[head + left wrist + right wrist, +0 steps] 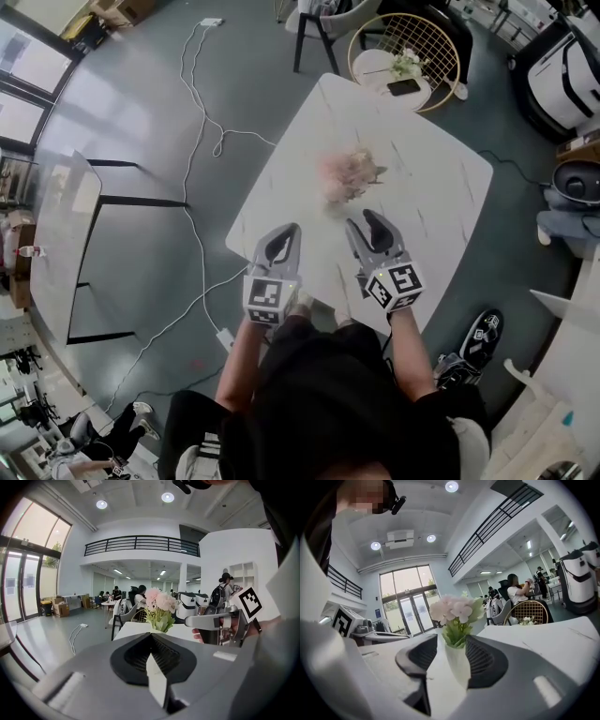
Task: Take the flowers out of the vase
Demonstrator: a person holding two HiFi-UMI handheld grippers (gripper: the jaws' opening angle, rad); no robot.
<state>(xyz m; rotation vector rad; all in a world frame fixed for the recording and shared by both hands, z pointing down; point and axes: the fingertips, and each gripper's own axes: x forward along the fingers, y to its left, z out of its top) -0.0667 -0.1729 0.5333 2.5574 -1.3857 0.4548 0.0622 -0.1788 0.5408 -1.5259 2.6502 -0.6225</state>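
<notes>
Task is barely starting, nothing is removed yet. The flowers (349, 172), a pink bunch with green leaves, are sitting in the vase (457, 660). The vase is standing upright on the white marble table (422, 187), toward the middle, ahead of both grippers.

I'm holding my left gripper (287, 232) low over the near edge of the table, pointing at the bouquet. Its jaws are pressed together at the tips with nothing between them. In the left gripper view the blooms are showing just above the closed tips, and the vase itself is hidden behind the jaws.

I'm holding my right gripper (364, 225) just beside the left one, also over the near edge. Its jaws are standing partly spread. In the right gripper view the white vase and the stems are lining up in the gap between the pads. That's only framing: the head view is showing the vase clearly apart from the tips, so nothing is being pinched or touched.

Done so far, as I'm judging it: both grippers aimed at the target, right one ready to take something.

Left to do, as I'm judging it:
- Closing the distance to the vase.
- Steadying the vase with one gripper, probably.
- Pinching the stems or the bunch with the other.
- Lifting the flowers clear of the neck and setting them on the table.

Main risk I'm seeing is the light-looking vase tipping if the stems drag on the way out.
</notes>
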